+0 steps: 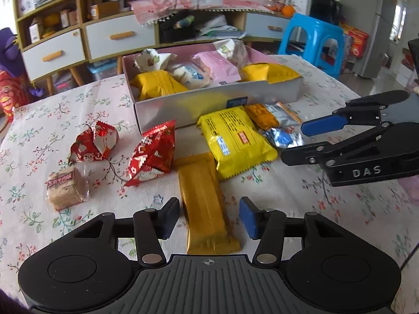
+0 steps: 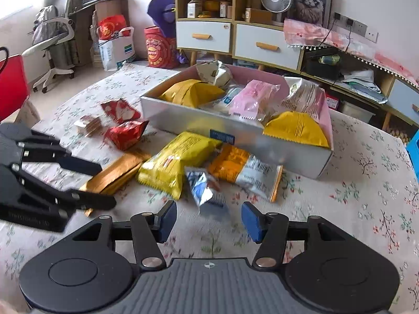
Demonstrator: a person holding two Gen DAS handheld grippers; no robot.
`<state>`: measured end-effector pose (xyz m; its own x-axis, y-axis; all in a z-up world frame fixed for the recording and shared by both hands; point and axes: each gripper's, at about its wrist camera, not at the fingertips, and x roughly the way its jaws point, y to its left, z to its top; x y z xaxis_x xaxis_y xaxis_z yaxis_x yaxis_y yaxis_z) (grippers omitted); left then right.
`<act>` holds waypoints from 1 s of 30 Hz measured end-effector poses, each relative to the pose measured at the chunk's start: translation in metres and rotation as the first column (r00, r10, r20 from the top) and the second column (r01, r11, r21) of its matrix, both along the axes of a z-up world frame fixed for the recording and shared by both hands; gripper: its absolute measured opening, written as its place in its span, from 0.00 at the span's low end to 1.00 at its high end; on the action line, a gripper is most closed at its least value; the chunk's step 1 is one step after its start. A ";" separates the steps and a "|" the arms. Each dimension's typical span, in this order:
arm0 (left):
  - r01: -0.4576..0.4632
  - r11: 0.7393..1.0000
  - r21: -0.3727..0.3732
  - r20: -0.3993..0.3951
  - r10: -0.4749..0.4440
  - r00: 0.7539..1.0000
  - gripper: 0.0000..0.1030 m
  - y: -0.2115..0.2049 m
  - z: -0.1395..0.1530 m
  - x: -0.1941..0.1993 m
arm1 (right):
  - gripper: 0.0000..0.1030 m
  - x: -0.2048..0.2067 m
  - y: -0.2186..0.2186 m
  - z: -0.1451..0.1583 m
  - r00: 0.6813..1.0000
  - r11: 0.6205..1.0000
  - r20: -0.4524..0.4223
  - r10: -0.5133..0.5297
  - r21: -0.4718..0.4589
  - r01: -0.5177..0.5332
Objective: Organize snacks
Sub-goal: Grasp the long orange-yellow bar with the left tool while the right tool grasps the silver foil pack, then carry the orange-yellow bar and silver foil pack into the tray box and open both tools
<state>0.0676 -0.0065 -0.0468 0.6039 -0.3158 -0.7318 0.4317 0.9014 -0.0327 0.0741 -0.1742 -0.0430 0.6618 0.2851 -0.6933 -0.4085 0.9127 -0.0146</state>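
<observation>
The box [image 1: 217, 106] sits mid-table and already holds about six packets, among them two yellow, one pink and one white. Left on the tablecloth [image 1: 353, 204] in front of it: a gold bar [image 1: 207, 209], a big yellow packet [image 1: 235, 141], an orange one [image 2: 243, 170], a small silver-blue one [image 2: 204, 188], two red ones and a biscuit pack [image 1: 66, 187]. So the job looks about half done. The left gripper [image 1: 207, 218] stands partly open astride the gold bar, not pressing it. The right gripper [image 2: 208, 219] is partly open and empty, just short of the silver-blue packet. The box's bottom is hidden; labels are too blurred to read.
</observation>
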 end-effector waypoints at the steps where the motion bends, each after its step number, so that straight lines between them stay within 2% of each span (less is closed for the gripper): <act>1: -0.009 1.000 0.011 0.007 0.009 1.000 0.48 -0.003 0.000 0.001 | 0.43 0.003 0.001 -0.001 1.000 1.000 0.004 -0.009 -0.003 0.009; 3: -0.017 1.000 0.026 0.016 0.016 1.000 0.47 -0.006 -0.001 0.002 | 0.41 0.009 0.003 -0.005 1.000 1.000 0.002 -0.022 -0.010 0.022; 5: -0.033 0.999 0.023 0.017 0.033 0.999 0.42 -0.007 -0.001 0.003 | 0.29 0.012 0.004 -0.008 1.000 1.000 0.000 -0.024 -0.011 0.024; 6: -0.044 0.999 0.023 0.021 0.043 0.999 0.35 -0.007 0.000 0.002 | 0.27 0.013 0.003 -0.009 1.000 1.000 0.001 -0.026 -0.004 0.026; 7: -0.049 0.999 0.025 0.024 0.048 0.999 0.30 -0.007 0.000 0.002 | 0.19 0.013 0.003 -0.009 1.000 1.000 0.003 -0.026 0.008 0.026; 8: -0.051 0.998 0.023 0.023 0.051 0.998 0.30 -0.006 0.000 0.002 | 0.14 0.013 0.002 -0.009 1.000 1.000 0.000 -0.021 0.014 0.021; 16: -0.081 0.997 -0.012 0.005 0.081 0.997 0.27 0.004 0.004 0.001 | 0.11 0.002 0.002 -0.003 0.999 0.999 0.001 0.032 0.034 -0.032; 24: -0.088 0.995 -0.046 0.008 0.089 0.996 0.27 0.008 0.017 -0.005 | 0.11 0.001 -0.010 0.014 1.000 0.996 0.005 -0.014 0.090 0.013; 30: -0.104 0.991 -0.087 0.029 0.107 0.994 0.27 0.008 0.035 -0.007 | 0.11 0.007 -0.016 0.033 0.999 0.986 0.023 -0.033 0.166 0.029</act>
<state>0.0608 0.0015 -0.0121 0.6607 -0.3092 -0.6840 0.3366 0.9365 -0.0983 0.0807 -0.1898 -0.0096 0.6890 0.3739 -0.6209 -0.3817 0.9154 0.1277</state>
